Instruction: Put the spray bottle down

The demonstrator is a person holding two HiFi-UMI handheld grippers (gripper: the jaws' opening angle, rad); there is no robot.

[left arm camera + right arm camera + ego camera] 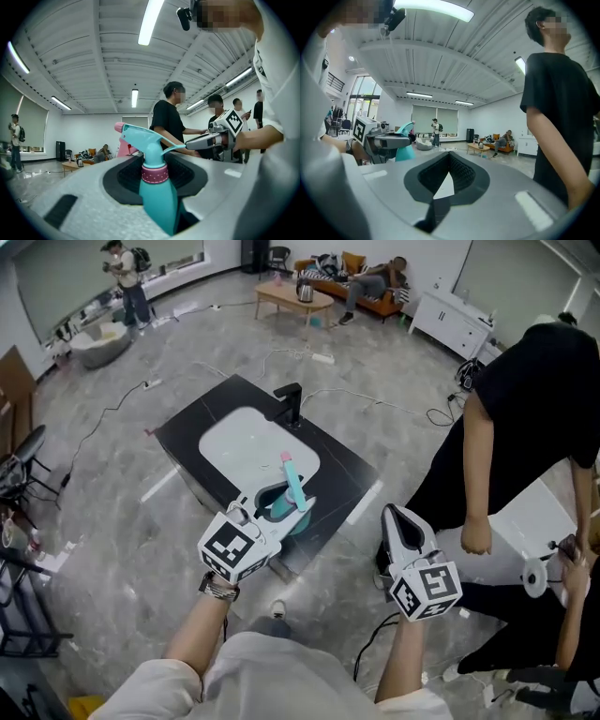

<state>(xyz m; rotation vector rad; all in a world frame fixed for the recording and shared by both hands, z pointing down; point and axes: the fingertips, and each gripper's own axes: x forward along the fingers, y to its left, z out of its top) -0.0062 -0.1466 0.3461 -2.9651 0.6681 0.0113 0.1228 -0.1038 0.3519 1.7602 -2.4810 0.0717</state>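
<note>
A teal spray bottle (294, 482) with a pink nozzle tip stands upright in my left gripper (281, 514), which is shut on its body just below the dotted pink collar (154, 174). In the head view the bottle hangs over the near corner of the black counter (347, 474), beside the white sink basin (244, 442). My right gripper (397, 519) hovers off the counter's right side with nothing between its pads, whose tips meet. From the right gripper view, the left gripper (389, 140) and the bottle (405, 152) show at the left.
A black faucet (291, 401) stands at the far edge of the basin. A person in a black shirt (525, 427) stands close on my right. Cables (375, 404) trail over the floor around the counter. A coffee table (292, 298) and sofa lie far behind.
</note>
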